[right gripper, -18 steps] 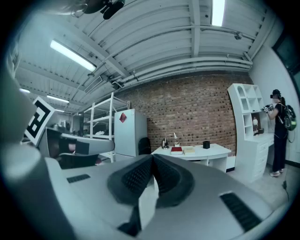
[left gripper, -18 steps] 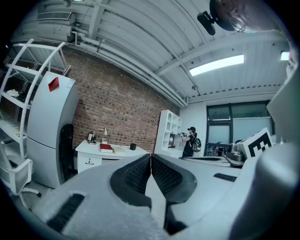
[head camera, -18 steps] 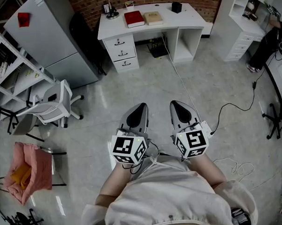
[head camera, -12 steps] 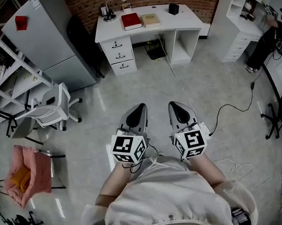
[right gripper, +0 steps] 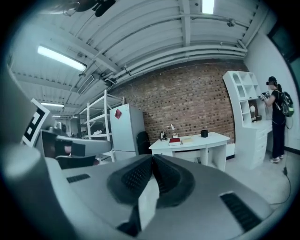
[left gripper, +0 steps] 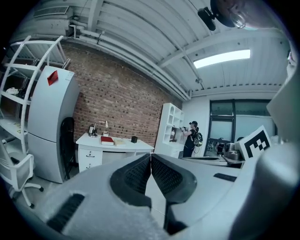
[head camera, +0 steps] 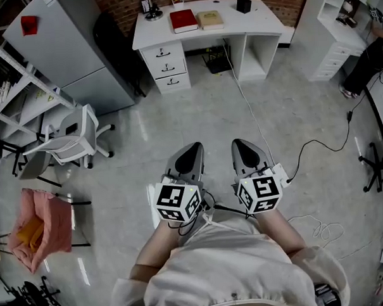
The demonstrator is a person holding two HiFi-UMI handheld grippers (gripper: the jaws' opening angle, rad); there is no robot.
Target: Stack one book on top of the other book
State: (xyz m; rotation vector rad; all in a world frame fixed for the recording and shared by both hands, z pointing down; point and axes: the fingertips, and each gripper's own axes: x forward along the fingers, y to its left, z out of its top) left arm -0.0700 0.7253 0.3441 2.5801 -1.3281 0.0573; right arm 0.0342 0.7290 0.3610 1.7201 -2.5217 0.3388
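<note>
Both books lie flat on the white desk [head camera: 249, 27] against the brick wall: the red book [head camera: 183, 20] on the left and the tan book [head camera: 210, 19] just beside it on the right. Whether their edges touch I cannot tell from this far off. Neither is on top of the other, so the stacking has not begun.

The person stands out on the open floor, well apart from the desk, with both tools held side by side in front of the body and pointing roughly level toward it. The left gripper [head camera: 191, 149] has its jaws pressed together with nothing between them, and the right gripper [head camera: 240, 147] is the same (each gripper's own camera shows the ribbed pads meeting in a thin line).

I judge this to be the approach, before any reach. Next, the person needs to walk up to the desk and spread the jaws of one gripper wide enough for a book's thickness. A book lying flat offers little to pinch, so an edge will probably have to be lifted or slid past the desk's rim first, perhaps steadied by the other gripper.
</note>
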